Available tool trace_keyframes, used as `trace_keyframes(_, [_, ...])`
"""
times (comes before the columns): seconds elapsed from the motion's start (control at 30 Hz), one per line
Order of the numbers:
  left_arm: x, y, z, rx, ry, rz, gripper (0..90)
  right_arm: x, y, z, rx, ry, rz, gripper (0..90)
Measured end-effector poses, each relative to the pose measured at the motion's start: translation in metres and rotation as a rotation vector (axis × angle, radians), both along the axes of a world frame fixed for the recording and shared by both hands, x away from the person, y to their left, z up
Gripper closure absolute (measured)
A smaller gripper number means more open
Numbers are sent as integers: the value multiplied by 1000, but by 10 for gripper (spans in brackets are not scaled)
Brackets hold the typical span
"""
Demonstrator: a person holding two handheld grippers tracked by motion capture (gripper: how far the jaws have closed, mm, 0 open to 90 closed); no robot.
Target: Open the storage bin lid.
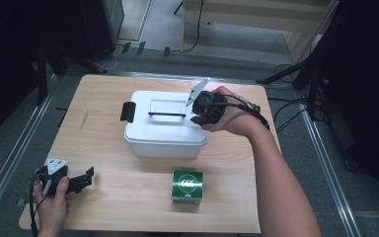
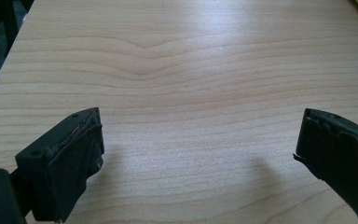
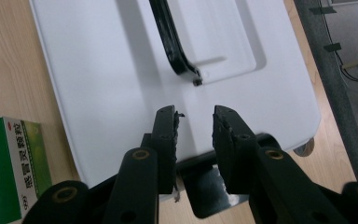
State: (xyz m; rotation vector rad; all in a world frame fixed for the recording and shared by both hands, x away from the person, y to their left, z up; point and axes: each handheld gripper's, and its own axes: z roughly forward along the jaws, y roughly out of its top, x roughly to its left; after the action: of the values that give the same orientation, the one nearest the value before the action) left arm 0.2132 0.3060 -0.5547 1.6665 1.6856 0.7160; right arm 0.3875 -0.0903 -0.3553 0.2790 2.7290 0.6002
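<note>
Nearest the lens in the right gripper view, the right gripper (image 3: 195,122) shows its 2 black fingers (image 3: 165,135) drawn near each other with a narrow gap between them, nothing pinched in it. They hang over the near edge of the white box (image 3: 112,74), just short of the black latch (image 3: 209,186) on that side (the pads do not touch it). Beyond them lies the lid's black handle (image 3: 170,37), folded flat in its recess. From above, the box sits mid-tabletop (image 1: 103,89) with a second black latch (image 1: 127,111) on its far end from the hand. A green carton (image 1: 187,186) stands apart in front of the box. Left gripper (image 1: 81,180) rests at the tabletop's near left corner, fingers (image 2: 67,158) spread wide over bare wood.
</note>
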Motion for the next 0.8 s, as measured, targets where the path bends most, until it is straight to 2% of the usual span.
trace_keyframes(0.1, [0,0,0,5,4,-2,15,2,7,0,-14,-12,3,658])
trace_keyframes(0.23, [0,0,0,6,7,-4,14,3,12,1,-42,-14,16,658])
trace_keyframes(0.53, [0,0,0,5,9,-9,15,5,23,5,-79,-16,64,696])
trace_keyframes(0.57, [0,0,0,2,8,-7,15,4,27,6,-96,-10,68,711])
trace_keyframes(0.8, [0,0,0,2,7,-8,15,3,40,9,-123,-14,116,740])
